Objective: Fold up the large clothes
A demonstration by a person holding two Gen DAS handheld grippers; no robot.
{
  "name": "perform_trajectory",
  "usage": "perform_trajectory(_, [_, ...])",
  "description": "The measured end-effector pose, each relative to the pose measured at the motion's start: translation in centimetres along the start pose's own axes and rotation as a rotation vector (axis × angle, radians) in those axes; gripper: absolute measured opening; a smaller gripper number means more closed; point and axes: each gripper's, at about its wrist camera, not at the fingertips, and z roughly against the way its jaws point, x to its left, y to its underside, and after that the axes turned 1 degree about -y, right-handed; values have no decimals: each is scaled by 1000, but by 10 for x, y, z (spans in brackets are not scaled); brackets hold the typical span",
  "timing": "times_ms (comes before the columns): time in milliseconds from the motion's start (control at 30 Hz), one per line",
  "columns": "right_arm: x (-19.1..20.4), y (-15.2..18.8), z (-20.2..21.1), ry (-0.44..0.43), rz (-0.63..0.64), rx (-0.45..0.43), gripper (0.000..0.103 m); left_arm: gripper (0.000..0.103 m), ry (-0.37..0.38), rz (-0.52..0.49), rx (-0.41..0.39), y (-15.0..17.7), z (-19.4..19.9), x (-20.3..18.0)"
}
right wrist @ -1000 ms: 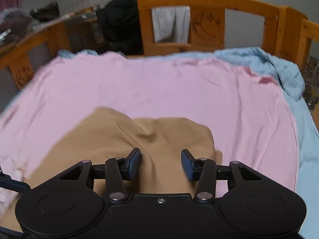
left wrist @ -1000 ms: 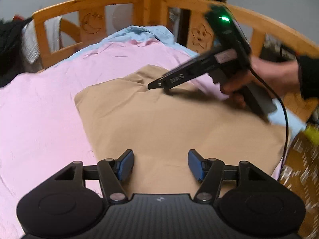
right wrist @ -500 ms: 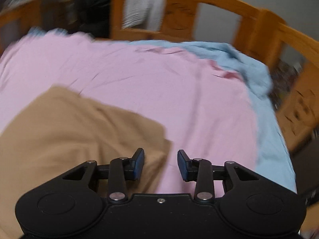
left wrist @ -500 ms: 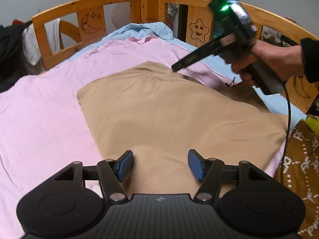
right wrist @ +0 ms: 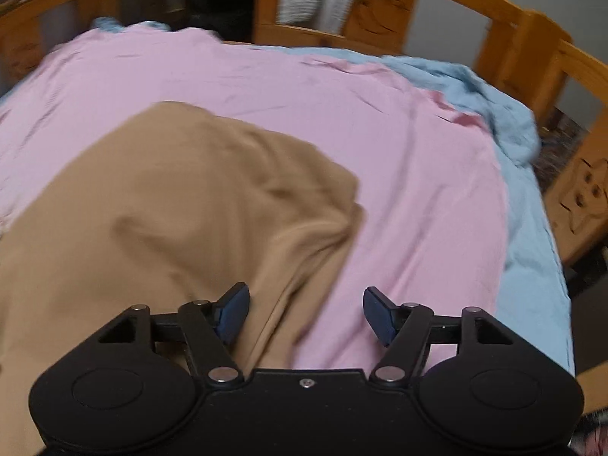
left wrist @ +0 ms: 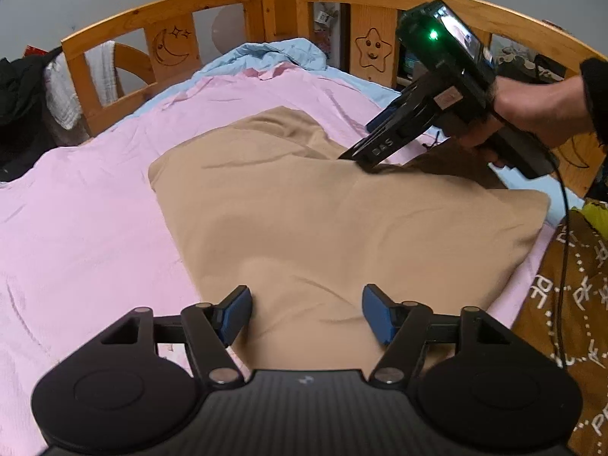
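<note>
Tan, soft folded garment (left wrist: 342, 228) lies flat on the pink sheet (left wrist: 83, 235) of a wooden-railed bed (left wrist: 228, 0). Left wrist view: left gripper (left wrist: 307, 313) hovers over the garment's near edge, blue pads wide apart, nothing between them. Only this view shows the right gripper (left wrist: 355, 155) from outside, black, held in the person's right hand (left wrist: 532, 114), green light on top, tips down at the garment's far right part; from here can't tell its jaw gap. 1 star and 1 moon carving on the rail.

Right wrist view, blurred: right gripper (right wrist: 306, 315) spread wide w/ nothing held, left pad over the garment's (right wrist: 171, 209) rumpled edge, right pad over pink sheet (right wrist: 399, 171). Light blue sheet (right wrist: 532, 228) lies beyond the pink one, beside the rail. 1 garment, 2 grippers.
</note>
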Motion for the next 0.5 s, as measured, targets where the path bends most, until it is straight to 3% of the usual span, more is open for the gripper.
perform_trajectory(67, [-2, 0, -1, 30, 9, 9, 62, 75, -13, 37, 12, -2, 1, 1])
perform_trajectory(100, [-6, -1, 4, 24, -12, 2, 56, 78, -2, 70, 19, -3, 4, 5])
perform_trajectory(167, [-8, -2, 20, 14, -59, -35, 54, 84, 29, 122, 21, -3, 11, 13])
perform_trajectory(300, [-4, -2, 60, -105, -102, -101, 54, 88, 39, 178, -7, 3, 27, 25])
perform_trajectory(367, [5, -3, 72, -169, -101, -119, 56, 89, 50, 202, 20, 7, 27, 30])
perform_trajectory(500, [30, -8, 72, -238, -68, -91, 56, 92, 87, 262, 63, 16, 20, 35])
